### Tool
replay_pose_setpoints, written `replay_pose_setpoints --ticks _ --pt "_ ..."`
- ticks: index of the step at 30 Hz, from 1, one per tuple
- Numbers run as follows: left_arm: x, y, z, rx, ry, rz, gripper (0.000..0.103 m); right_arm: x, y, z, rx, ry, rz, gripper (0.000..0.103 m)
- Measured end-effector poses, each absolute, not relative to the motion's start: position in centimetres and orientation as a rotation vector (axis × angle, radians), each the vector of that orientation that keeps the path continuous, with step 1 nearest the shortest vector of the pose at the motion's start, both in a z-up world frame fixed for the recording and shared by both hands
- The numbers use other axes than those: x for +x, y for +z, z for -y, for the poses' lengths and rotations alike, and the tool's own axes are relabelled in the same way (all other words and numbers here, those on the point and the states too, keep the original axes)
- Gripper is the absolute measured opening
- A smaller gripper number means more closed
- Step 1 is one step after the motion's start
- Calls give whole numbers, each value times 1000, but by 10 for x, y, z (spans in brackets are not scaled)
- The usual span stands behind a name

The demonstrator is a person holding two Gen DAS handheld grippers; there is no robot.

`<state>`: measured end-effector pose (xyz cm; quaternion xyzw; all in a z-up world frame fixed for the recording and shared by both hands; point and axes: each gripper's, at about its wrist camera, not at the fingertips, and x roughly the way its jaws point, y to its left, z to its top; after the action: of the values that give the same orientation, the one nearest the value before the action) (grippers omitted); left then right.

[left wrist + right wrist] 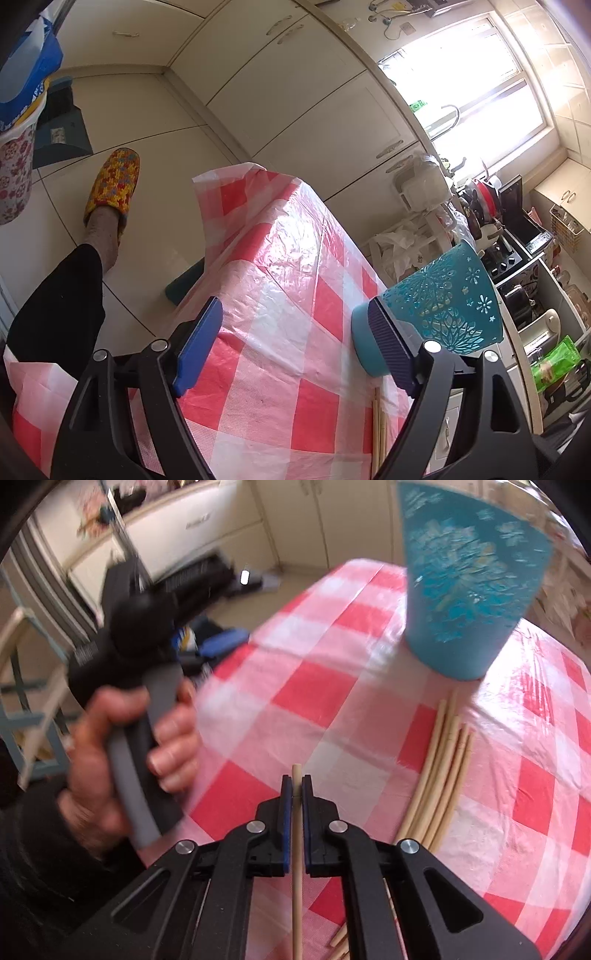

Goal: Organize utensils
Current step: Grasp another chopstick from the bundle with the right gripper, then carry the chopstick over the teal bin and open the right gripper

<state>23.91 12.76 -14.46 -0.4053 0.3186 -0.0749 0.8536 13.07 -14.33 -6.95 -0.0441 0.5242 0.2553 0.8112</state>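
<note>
A teal perforated utensil cup (469, 587) stands on the red-and-white checked table (325, 686). Several pale wooden chopsticks (439, 771) lie in a bundle in front of it. My right gripper (296, 788) is shut on one chopstick (296, 867) and holds it above the cloth, left of the bundle. My left gripper (295, 336) is open, its right pad (391, 343) against the base of the teal cup (439, 310), its left pad (197, 347) over the cloth (280, 280). In the right wrist view the left gripper (221, 646) is blurred at the table's left edge.
The table's edges drop to a tiled floor (155, 122), where my slippered foot (112, 188) stands. Kitchen cabinets (295, 92) run behind the table, with a cluttered counter (491, 206) at the right. A chair (26, 709) stands left of the table.
</note>
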Motion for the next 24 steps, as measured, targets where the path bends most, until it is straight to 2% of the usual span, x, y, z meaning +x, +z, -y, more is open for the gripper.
replay_pose_setpoints --ticks 6,12,17,24 --pt "240 -144 -127 -845 -157 -672 78 130 -21 172 118 607 -1009 6" --pt "240 -143 -126 -830 -156 -675 78 154 79 197 266 665 -743 5" --pt "240 -143 -127 -827 -156 -675 79 177 148 211 266 633 -558 5" --pt "240 -143 -127 -832 -159 -674 79 209 180 216 260 561 -485 3"
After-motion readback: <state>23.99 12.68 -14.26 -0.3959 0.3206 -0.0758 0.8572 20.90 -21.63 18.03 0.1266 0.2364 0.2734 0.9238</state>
